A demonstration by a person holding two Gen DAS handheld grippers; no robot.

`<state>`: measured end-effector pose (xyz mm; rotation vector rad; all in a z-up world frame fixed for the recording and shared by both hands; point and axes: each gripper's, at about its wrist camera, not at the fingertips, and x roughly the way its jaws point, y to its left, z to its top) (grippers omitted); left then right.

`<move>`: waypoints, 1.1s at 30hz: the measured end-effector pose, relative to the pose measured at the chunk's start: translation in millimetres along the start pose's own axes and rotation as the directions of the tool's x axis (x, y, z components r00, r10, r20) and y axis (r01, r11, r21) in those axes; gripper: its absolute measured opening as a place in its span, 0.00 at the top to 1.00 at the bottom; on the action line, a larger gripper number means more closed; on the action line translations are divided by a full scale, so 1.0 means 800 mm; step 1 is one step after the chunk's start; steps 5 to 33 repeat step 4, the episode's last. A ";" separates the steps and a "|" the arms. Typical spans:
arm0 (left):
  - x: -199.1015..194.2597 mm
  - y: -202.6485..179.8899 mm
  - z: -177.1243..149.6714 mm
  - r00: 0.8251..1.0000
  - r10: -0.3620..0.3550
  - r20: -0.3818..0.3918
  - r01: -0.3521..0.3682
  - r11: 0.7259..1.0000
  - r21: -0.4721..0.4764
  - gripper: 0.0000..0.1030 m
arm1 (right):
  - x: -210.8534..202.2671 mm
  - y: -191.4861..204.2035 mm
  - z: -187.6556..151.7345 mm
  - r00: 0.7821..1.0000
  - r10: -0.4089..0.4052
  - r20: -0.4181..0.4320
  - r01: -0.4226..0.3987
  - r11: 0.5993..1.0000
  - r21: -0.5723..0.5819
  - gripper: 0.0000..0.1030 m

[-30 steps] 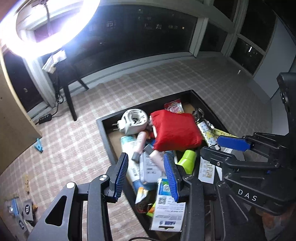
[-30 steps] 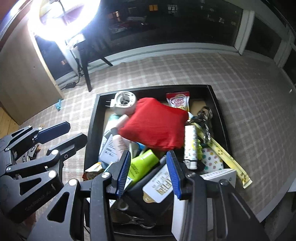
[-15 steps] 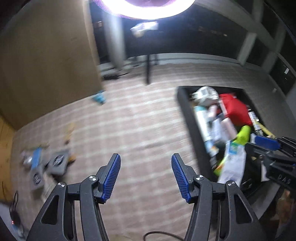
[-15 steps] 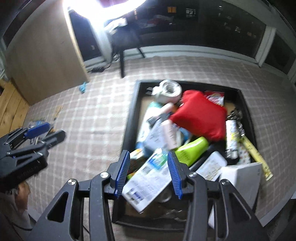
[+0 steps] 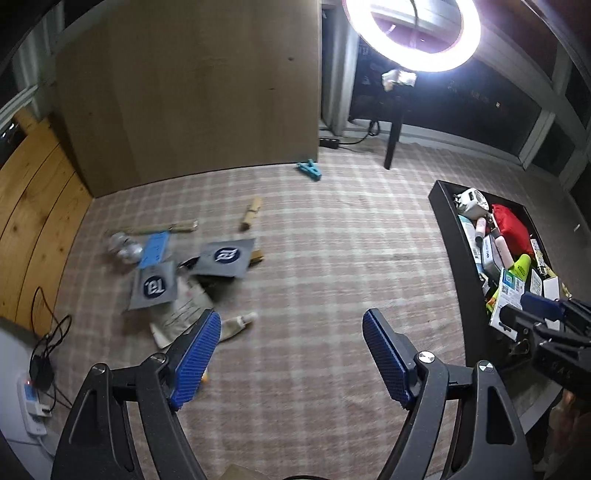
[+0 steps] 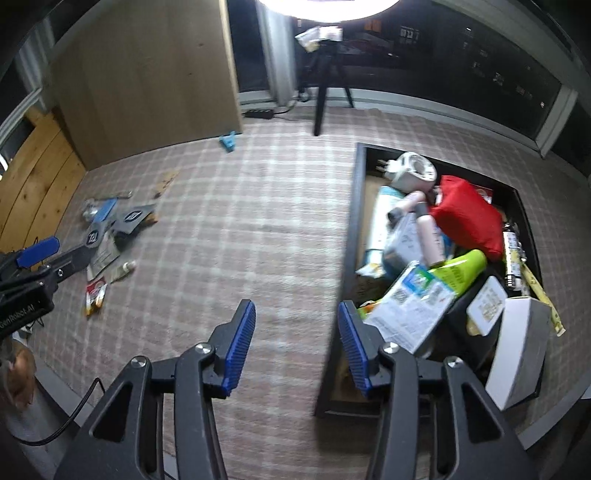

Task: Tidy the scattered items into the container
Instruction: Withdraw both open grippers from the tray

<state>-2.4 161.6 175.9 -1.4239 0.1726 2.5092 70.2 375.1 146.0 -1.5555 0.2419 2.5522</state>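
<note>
The black tray point(image 6: 351, 229) is piled with items, among them a red pouch point(image 6: 465, 218), a white adapter point(image 6: 410, 170) and a green tube point(image 6: 461, 271). It sits at the right edge of the left wrist view as tray point(image 5: 448, 236). Scattered on the checked rug lie two grey pouches point(image 5: 225, 256), a blue card point(image 5: 155, 249), a white tube point(image 5: 238, 325), a paper leaflet point(image 5: 184, 314) and a red-yellow sachet point(image 6: 95, 295). My left gripper point(image 5: 291, 332) hovers just right of that pile, its jaws opening around nothing. My right gripper point(image 6: 295, 314) hangs over the rug beside the tray's left wall, its jaws opening around nothing.
A wooden clip point(image 5: 251, 218) and a teal clip point(image 5: 308, 170) lie farther back on the rug. A tall wooden panel point(image 5: 192, 92) stands behind. A ring light point(image 5: 410, 33) on a tripod leg point(image 5: 393, 140) glares at the back. Cables and a power strip point(image 5: 35, 402) are at left.
Both grippers have swung left, away from above the tray. The left one now faces the scattered pile with its jaws much wider. The right one's jaws have widened a little.
</note>
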 end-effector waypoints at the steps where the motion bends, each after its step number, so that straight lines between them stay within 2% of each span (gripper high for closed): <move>1: -0.003 0.008 -0.003 1.000 -0.001 0.005 0.001 1.000 -0.007 0.25 | 0.000 0.009 -0.002 1.000 0.003 -0.001 -0.003 1.000 -0.005 0.55; 4: -0.008 0.026 -0.011 1.000 0.004 0.010 -0.004 1.000 -0.020 0.24 | 0.001 0.030 -0.007 1.000 0.008 -0.003 -0.008 1.000 -0.013 0.55; 33: -0.008 0.026 -0.011 1.000 0.004 0.010 -0.004 1.000 -0.020 0.24 | 0.001 0.030 -0.007 1.000 0.008 -0.003 -0.008 1.000 -0.013 0.55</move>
